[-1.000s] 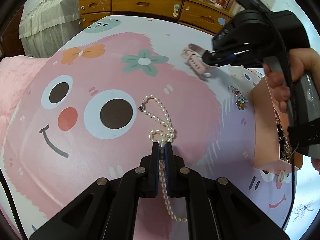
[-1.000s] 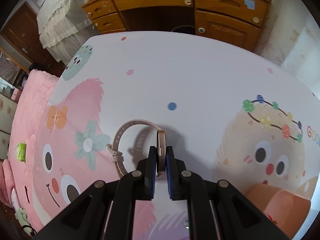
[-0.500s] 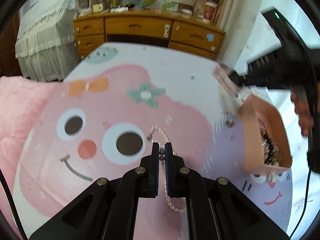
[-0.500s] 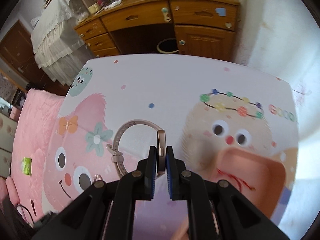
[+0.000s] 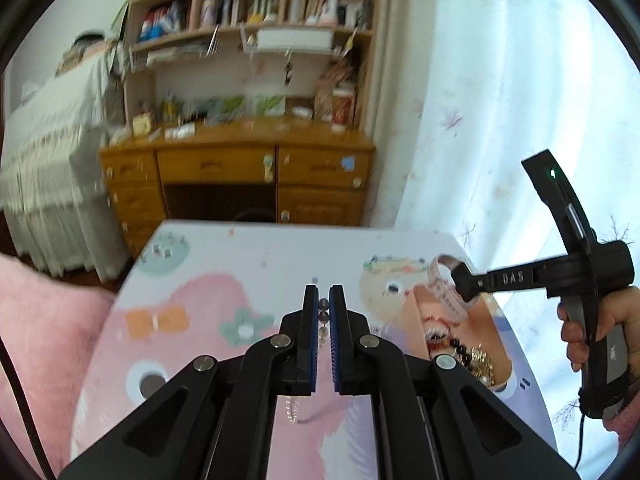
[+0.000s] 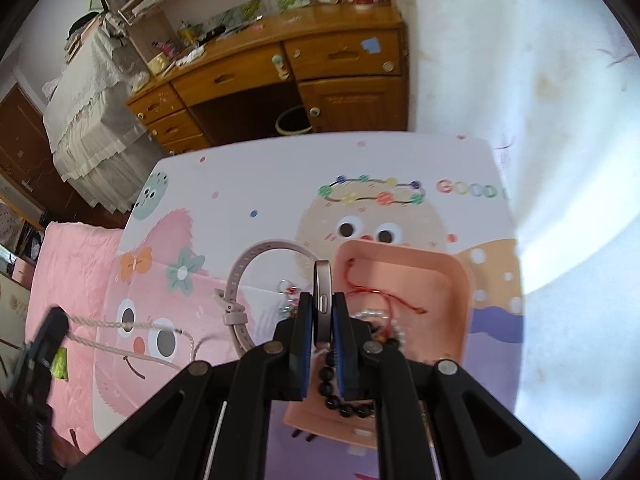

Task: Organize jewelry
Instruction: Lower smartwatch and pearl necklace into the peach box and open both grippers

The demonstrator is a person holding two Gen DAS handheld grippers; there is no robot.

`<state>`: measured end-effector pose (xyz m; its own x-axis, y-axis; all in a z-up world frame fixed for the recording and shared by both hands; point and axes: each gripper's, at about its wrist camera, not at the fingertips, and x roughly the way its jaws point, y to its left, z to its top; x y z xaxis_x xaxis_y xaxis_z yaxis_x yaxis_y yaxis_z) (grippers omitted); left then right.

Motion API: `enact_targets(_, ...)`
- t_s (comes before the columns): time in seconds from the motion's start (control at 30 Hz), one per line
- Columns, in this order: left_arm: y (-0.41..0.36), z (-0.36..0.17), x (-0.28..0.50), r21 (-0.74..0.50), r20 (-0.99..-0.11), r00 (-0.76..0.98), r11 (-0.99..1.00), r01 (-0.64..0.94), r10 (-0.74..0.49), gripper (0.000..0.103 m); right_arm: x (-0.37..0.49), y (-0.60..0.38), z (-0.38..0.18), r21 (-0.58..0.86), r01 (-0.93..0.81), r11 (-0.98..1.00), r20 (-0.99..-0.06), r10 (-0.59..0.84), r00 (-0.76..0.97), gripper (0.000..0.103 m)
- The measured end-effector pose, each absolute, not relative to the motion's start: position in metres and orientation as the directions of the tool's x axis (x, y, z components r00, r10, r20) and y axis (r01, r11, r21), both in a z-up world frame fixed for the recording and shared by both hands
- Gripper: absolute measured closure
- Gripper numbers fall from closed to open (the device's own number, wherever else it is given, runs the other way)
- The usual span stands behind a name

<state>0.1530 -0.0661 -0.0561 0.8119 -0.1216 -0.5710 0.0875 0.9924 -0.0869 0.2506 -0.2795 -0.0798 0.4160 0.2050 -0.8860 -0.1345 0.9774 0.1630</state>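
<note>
My left gripper (image 5: 324, 294) is shut on a white pearl necklace (image 5: 323, 316), lifted well above the cartoon-print table; its tail hangs below the fingers (image 5: 291, 406) and shows as a pale strand in the right wrist view (image 6: 132, 325). My right gripper (image 6: 322, 300) is shut on a pink-strapped watch (image 6: 322, 292) and holds it over the left rim of the pink jewelry box (image 6: 460, 280). In the left wrist view the watch (image 5: 442, 286) hangs above the box (image 5: 490, 322). The box holds a red cord, dark beads and gold pieces.
A small charm keychain (image 6: 289, 294) lies on the table just left of the box. A wooden desk with drawers (image 5: 240, 176) and shelves stand beyond the table's far edge. A white curtain (image 5: 500, 120) hangs at right. Pink bedding (image 6: 64, 280) lies left.
Both grippers have risen. My left gripper lifted the pearl necklace clear of the table. My right gripper carried the watch right, from the table to over the pink box.
</note>
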Motion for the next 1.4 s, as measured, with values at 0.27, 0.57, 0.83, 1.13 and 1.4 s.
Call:
enact_targets(0.27, -0.097, -0.006, 0.154, -0.098, -0.464, 0.863, 0.98, 0.174, -0.2, 0.1, 0.232, -0.312, -0.054, 0.157, -0.097, 0.983, -0.86, 0.184, 0.476, 0.094)
enact_targets(0.57, -0.145, 0.017, 0.17, -0.106, -0.399, 0.855, 0.942, 0.318, -0.333, 0.1, 0.216, -0.34, -0.054, 0.146, -0.056, 0.988, -0.859, 0.154, 0.489, 0.094)
enact_targets(0.83, -0.179, -0.003, 0.187, -0.175, -0.426, 0.789, 0.896, 0.408, -0.443, 0.1, 0.205, -0.353, -0.087, 0.155, -0.03, 0.988, -0.888, 0.152, 0.434, 0.094)
enact_targets(1.13, -0.205, -0.051, 0.194, -0.218, -0.549, 0.687, 0.875, 0.431, -0.475, 0.084, 0.195, -0.345, -0.136, 0.173, -0.028, 0.985, -0.926, 0.172, 0.336, 0.092)
enact_targets(1.4, -0.189, -0.068, 0.203, -0.261, -0.621, 0.641, 0.89, 0.373, -0.451, 0.063, 0.193, -0.344, -0.129, 0.187, -0.016, 0.982, -0.916, 0.18, 0.359, 0.069)
